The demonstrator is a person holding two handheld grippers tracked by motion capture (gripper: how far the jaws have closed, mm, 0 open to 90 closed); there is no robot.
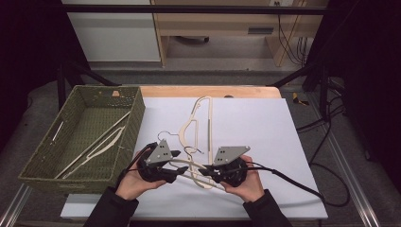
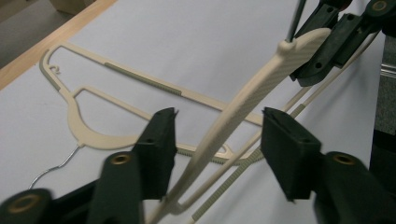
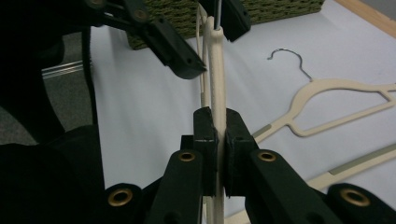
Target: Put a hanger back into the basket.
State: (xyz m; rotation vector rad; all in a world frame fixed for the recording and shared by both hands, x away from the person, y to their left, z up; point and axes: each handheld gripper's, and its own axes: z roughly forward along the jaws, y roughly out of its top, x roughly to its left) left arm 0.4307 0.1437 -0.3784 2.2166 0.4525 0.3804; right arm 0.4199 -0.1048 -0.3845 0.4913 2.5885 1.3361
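The right claw (image 3: 217, 135) was pressed together on the cream hanger (image 3: 217, 84), pinching its flat shoulder edge-on between both pads, as seen in the right gripper view. In the high view the right claw (image 1: 206, 169) sat at the near edge of the tabletop (image 1: 265, 137), with the held hanger (image 1: 189, 166) running across the gap toward the left claw (image 1: 176, 166). The left claw (image 2: 217, 140) stood half spread; the hanger's arm (image 2: 243, 100) passed up between its jaws without either pad pressing on it, nearer the left-hand pad (image 2: 161, 140) than the other in the left gripper view. Whether that pad grazed the arm could not be told. The hanger was lifted clear of the white sheet at the right claw's end. A second hanger (image 1: 197, 124) lay flat on the sheet beyond the claws, its wire hook (image 1: 166, 135) pointing toward the basket (image 1: 42, 163); the same hanger (image 2: 116, 107) showed behind the left claw's jaws. The woven green basket stood at the tabletop's left side, and another hanger (image 1: 97, 149) rested slantwise inside it. The person's hands (image 1: 135, 182) gripped both tools from the near side, dark sleeves at the frame's lower edge.
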